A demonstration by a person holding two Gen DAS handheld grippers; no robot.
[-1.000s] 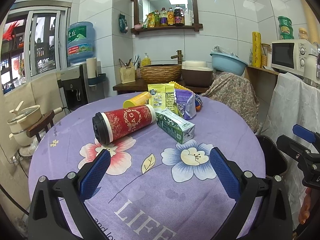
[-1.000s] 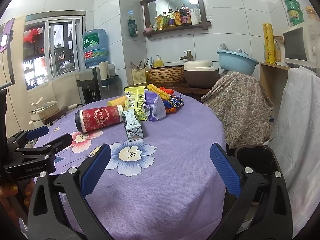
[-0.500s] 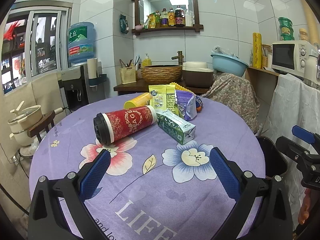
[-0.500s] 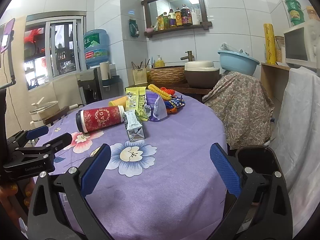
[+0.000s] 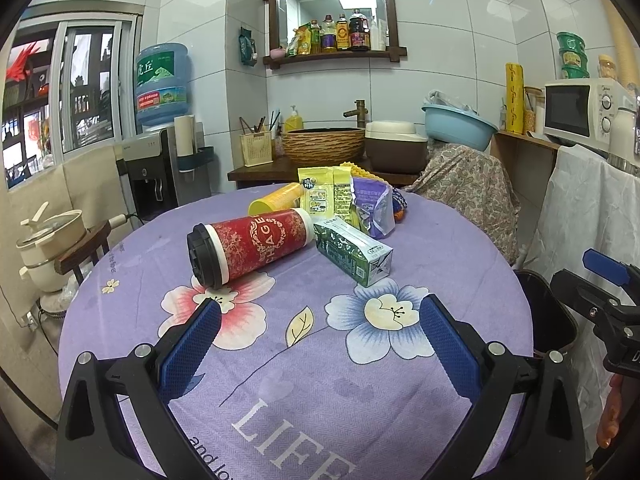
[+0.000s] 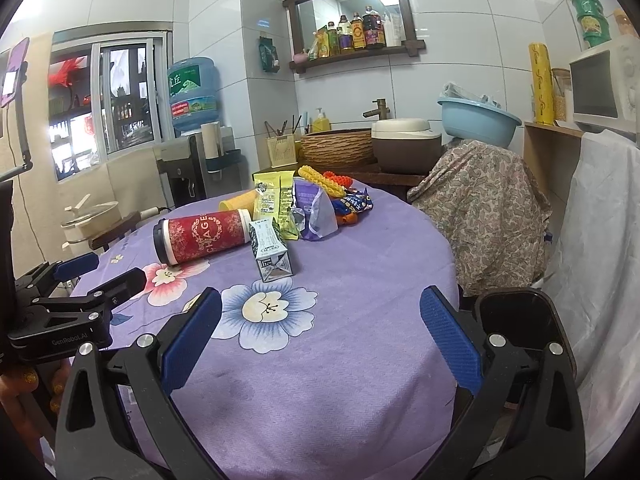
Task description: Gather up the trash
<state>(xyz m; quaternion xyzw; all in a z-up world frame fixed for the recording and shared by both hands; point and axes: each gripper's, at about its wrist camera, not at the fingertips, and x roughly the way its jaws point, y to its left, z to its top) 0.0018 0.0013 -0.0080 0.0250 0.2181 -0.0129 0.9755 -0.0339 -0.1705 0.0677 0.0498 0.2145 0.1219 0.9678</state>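
Trash lies on a round table with a purple flowered cloth [image 5: 304, 364]: a red cup with a black lid [image 5: 250, 246] on its side, a green milk carton [image 5: 352, 256], a yellow cup [image 5: 276, 202], yellow packets [image 5: 324, 198] and a purple pouch [image 5: 374, 208]. My left gripper [image 5: 316, 344] hovers open above the near cloth, short of the red cup. My right gripper [image 6: 320, 338] is open over the table's right edge, with the carton [image 6: 272, 254] ahead. A black bin [image 6: 516, 328] stands beside the table at the right.
Beyond the table are a counter with a woven basin [image 5: 324, 146], a rice cooker [image 5: 396, 144] and a blue bowl [image 5: 460, 126]. A water dispenser [image 5: 160, 160] is at the left, a microwave [image 5: 580, 108] at the right. A draped chair [image 6: 484, 208] stands behind the bin.
Both grippers have drifted slightly forward toward the trash; the items sit a touch larger in view. Nothing was grasped or moved.
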